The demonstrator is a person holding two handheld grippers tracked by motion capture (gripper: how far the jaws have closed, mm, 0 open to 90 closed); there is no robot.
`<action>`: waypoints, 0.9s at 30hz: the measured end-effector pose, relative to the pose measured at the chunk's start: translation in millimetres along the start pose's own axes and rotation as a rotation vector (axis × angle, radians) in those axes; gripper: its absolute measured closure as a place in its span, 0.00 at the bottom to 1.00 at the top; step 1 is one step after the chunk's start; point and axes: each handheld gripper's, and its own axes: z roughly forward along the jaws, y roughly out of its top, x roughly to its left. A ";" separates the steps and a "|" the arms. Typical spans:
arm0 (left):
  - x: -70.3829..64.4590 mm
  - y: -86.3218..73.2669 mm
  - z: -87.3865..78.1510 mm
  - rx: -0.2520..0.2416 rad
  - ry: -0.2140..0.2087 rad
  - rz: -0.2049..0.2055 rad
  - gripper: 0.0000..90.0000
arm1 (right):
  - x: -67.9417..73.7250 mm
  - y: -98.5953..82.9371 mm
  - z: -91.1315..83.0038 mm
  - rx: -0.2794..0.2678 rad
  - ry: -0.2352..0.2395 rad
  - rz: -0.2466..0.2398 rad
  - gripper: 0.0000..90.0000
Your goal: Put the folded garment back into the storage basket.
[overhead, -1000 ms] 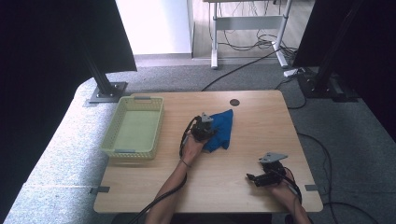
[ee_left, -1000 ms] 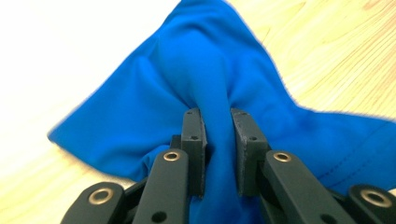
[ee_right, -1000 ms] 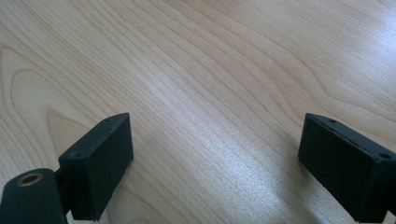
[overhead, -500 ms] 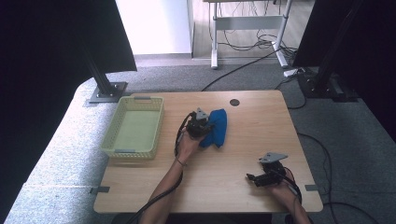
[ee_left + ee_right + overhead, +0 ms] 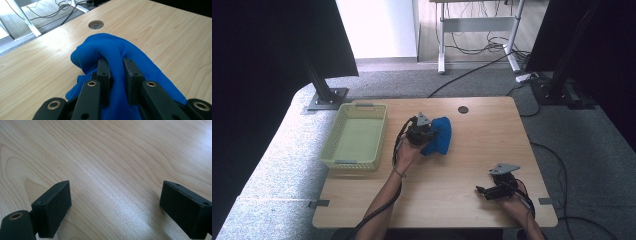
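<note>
Blue cloth [image 5: 438, 136], bunched into a soft heap, lies on the pale wooden table [image 5: 452, 200] a little left of centre, toward the far edge. In the left gripper view a raised fold of that cloth [image 5: 117, 57] sits pinched between the two black jaws, which stand close together with only the fabric between them; the rest of the cloth spreads out below and to the right of the jaws. Left gripper [image 5: 426, 134] is held at the cloth's left side in the high view, hand wrapped round it, forearm coming up from the bottom edge. A round hole [image 5: 463, 109] in the tabletop lies just beyond the cloth; the same hole [image 5: 96, 24] appears past the fold in the left gripper view. Yellow-green basket [image 5: 333, 156] stands near the table's left edge, well apart from the cloth. Right gripper [image 5: 483, 190] rests low at the near right of the table, well apart from the cloth, pointing left. In the right gripper view its jaws are spread wide over bare wood grain, nothing between them.
</note>
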 end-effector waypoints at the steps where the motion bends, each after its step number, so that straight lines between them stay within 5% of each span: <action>1: 0.7 0.6 -2.4 -0.001 -0.002 0.000 0.85 | 0.0 0.0 0.0 0.000 0.000 0.000 0.11; 27: 29.0 9.1 -63.9 0.002 0.028 -0.013 0.85 | 0.1 0.1 0.0 0.001 0.000 0.002 0.11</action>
